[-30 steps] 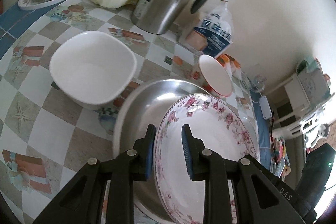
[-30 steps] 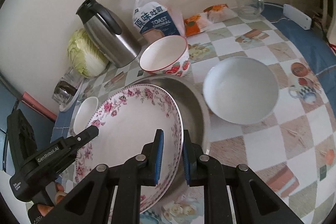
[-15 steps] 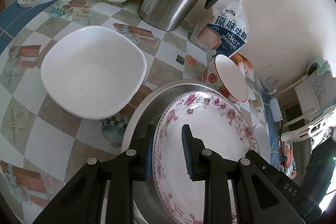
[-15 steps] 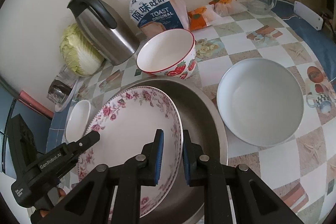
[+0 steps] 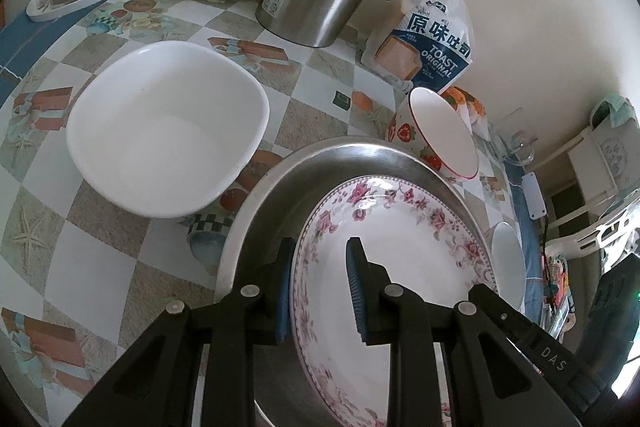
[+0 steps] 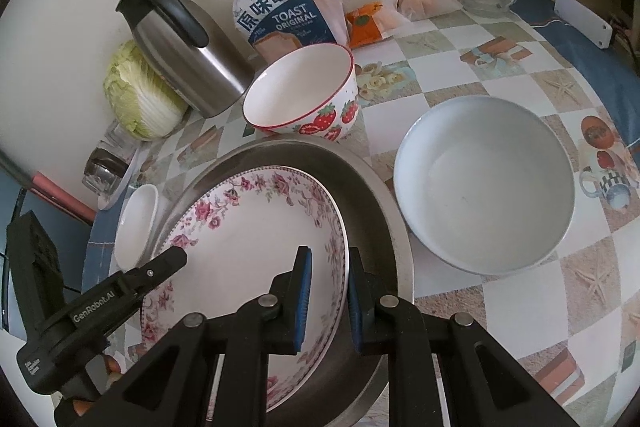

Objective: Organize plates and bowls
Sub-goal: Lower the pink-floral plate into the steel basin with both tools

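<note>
A round white plate with a pink rose border (image 5: pixel 400 267) sits inside a wide, shallow stainless-steel pan (image 5: pixel 280 195), tilted a little so that its far rim leans toward the pan's wall. Both grippers grip it at opposite edges. The left gripper (image 5: pixel 320 283) has its blue-padded fingers (image 5: pixel 354 279) clenched across the plate's left rim, one finger outside the rim against the steel, the other over the white inside. The right gripper (image 6: pixel 325 291) is clenched the same way on the right rim, with its fingers (image 6: pixel 302 291) either side of the flowered edge. Whether the plate's underside already rests fully on the pan's floor cannot be told.

Around the pan, on the bench covered in a checked picture-print cloth (image 6: pixel 520 67): a white squarish ceramic bowl (image 5: pixel 168 131) just to the left, a white round bowl with a pale blue-grey inside (image 6: pixel 484 183) just to the right, and a white bowl with a red rim and strawberry print (image 6: pixel 304 95) close behind, nearly touching the pan's far edge. Farther back, against the wall, stand a brushed-steel thermos jug with a black handle (image 6: pixel 184 47), a head of pale green napa cabbage (image 6: pixel 136 95) and a bag of sliced toast bread (image 6: pixel 280 15).
</note>
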Motion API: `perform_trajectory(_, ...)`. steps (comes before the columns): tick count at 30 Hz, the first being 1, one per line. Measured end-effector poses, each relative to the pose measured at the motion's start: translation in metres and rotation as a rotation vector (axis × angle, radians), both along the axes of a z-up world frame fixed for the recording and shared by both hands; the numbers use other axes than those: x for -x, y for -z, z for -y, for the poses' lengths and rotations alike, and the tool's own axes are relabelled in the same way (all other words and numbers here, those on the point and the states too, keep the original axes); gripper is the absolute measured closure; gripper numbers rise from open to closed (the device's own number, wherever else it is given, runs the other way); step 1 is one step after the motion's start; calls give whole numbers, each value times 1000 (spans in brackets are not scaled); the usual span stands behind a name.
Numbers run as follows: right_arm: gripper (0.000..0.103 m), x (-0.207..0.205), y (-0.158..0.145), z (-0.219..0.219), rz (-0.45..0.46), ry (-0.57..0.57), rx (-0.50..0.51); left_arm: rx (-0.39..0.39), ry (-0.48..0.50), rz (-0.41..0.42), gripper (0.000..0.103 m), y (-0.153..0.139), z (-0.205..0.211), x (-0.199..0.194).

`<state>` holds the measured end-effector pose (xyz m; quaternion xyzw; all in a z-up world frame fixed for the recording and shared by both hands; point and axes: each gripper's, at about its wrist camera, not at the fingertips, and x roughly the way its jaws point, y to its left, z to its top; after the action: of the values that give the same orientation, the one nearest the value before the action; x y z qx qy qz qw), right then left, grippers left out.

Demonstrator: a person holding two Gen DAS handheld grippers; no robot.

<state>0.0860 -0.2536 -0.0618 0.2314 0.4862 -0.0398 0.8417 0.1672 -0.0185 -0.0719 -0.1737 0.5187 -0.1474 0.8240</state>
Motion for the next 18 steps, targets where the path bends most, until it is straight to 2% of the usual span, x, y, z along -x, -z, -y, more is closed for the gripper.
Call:
perform_trajectory(8,85,-1,3,-2,-17,-2,13,-32,17,-7,77,0,3,1)
perform_trajectory(18,85,-2,3,-6,-30,-17,59,-116,34,4,77,0,9,2)
